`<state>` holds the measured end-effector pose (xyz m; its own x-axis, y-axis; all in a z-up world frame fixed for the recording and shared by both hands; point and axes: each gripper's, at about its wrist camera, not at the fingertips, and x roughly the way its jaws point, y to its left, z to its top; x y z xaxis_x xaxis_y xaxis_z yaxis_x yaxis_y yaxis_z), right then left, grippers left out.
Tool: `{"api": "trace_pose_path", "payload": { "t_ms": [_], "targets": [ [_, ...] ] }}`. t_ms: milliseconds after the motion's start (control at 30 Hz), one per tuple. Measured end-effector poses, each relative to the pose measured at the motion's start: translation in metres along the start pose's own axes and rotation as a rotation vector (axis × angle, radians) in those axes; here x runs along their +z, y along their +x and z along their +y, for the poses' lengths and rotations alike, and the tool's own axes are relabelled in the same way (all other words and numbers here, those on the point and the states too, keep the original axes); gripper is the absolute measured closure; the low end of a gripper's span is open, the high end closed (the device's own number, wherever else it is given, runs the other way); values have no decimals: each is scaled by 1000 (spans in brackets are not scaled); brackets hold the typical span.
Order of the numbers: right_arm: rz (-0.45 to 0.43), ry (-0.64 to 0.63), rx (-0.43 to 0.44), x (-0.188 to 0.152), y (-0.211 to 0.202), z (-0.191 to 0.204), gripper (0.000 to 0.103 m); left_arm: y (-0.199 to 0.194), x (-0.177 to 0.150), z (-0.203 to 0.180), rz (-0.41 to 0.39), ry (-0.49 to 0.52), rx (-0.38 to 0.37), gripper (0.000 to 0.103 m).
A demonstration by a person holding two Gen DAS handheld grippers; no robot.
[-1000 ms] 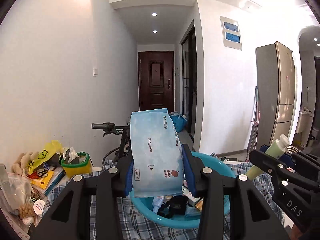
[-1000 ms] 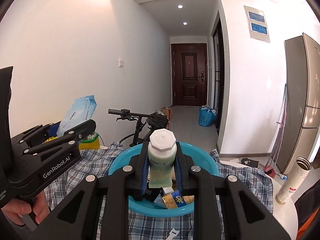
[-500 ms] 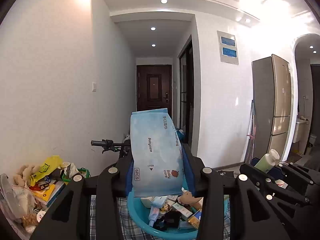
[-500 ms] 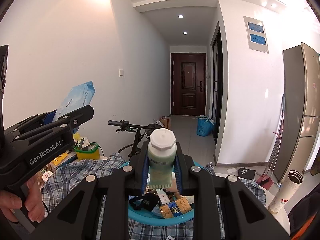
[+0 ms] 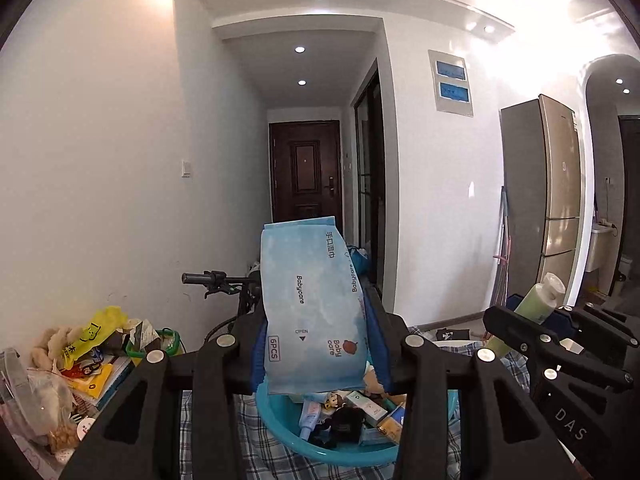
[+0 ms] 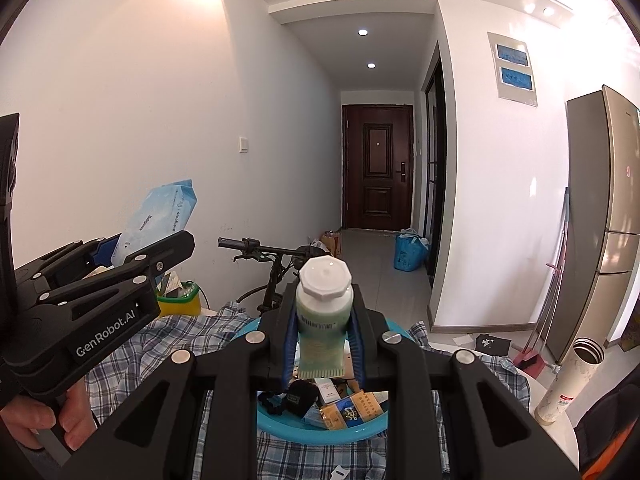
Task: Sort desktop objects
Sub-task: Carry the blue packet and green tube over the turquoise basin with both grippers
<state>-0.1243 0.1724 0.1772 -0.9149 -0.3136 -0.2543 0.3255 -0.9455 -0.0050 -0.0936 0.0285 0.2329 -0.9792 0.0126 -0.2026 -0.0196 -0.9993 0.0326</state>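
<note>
Both grippers loaded, held up over the basin

The left gripper (image 5: 316,344) pinches a blue wipes pack (image 5: 314,304), its long axis upright and leaning slightly away; the right gripper (image 6: 324,336) pinches a green tube (image 6: 323,320), cap up and also upright. Both items hang above the blue basin (image 5: 280,424) of small goods, which lies below and just ahead of the jaws on the checked cloth (image 6: 176,336). The left hand (image 6: 52,420) is the nearer to the pile (image 5: 80,356) at the table's left edge, so the pack likely goes that way, sideways rather than down
</note>
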Motion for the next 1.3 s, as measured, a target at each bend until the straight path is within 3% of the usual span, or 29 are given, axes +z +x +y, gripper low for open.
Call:
{"api": "trace_pose_path", "payload": {
  "t_ms": [200,533,700,833,900,1100,1200,1300],
  "targets": [
    [12,14,0,-3,4,-3,82,1,-9,-10,4,34,-3,59],
    [51,26,-16,-9,24,-11,82,29,-20,-3,7,-1,-32,59],
    [76,35,-19,-12,45,-17,82,59,-28,1,12,-8,-9,59],
    [90,71,-17,-12,67,-25,82,92,-34,7,82,-78,-70,59],
    [89,64,-29,-14,77,-27,82,107,-36,8,92,-75,-43,59],
    [91,34,-64,-15,109,-32,82,144,-36,18,60,-92,8,59],
    [119,37,-72,-12,129,-35,82,162,-33,24,59,-106,-25,59],
    [147,54,-82,-6,145,-40,82,176,-32,20,40,-34,5,59]
  ]
}}
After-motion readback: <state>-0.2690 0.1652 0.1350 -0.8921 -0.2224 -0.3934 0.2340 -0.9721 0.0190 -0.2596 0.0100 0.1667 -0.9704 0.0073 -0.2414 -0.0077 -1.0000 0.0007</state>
